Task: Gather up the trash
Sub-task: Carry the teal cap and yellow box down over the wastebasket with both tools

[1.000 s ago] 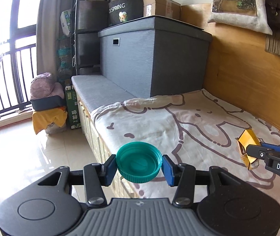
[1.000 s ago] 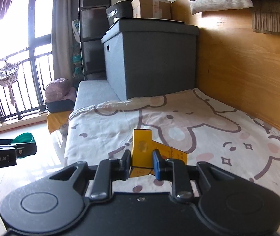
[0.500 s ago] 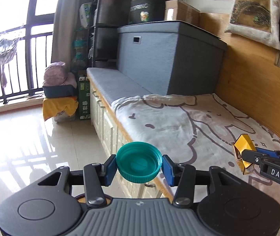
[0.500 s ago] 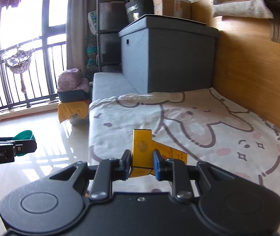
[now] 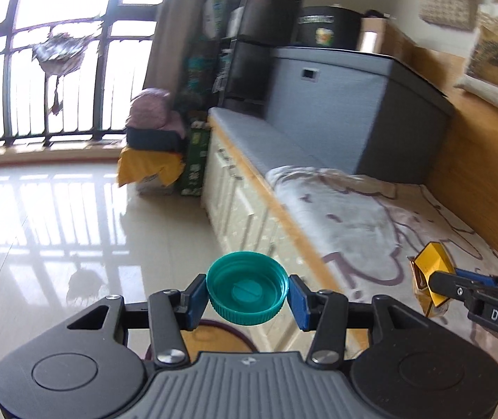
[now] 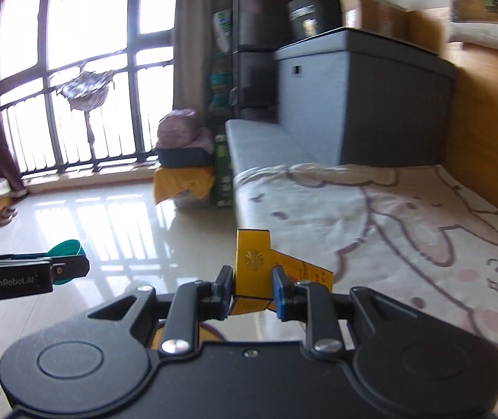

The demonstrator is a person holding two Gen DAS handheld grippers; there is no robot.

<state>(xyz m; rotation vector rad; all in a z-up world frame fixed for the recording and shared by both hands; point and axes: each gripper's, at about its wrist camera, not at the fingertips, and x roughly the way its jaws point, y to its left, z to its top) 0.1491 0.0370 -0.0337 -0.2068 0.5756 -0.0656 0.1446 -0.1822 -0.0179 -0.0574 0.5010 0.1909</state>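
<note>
The left gripper (image 5: 247,296) clamps a teal cap (image 5: 247,288) by its rim, the right gripper (image 6: 252,288) pinches a yellow carton (image 6: 254,269) — both beside the bed (image 5: 353,223), over the floor. A jolt could pop the cap free — the grip on its round rim looks slight.

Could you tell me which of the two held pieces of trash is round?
The teal cap, held by the left gripper; the right gripper holds a flat-sided yellow carton.

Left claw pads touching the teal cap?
Touching. Left wrist view: both blue pads press the teal cap rim, no gap; left claw holds it.
</note>
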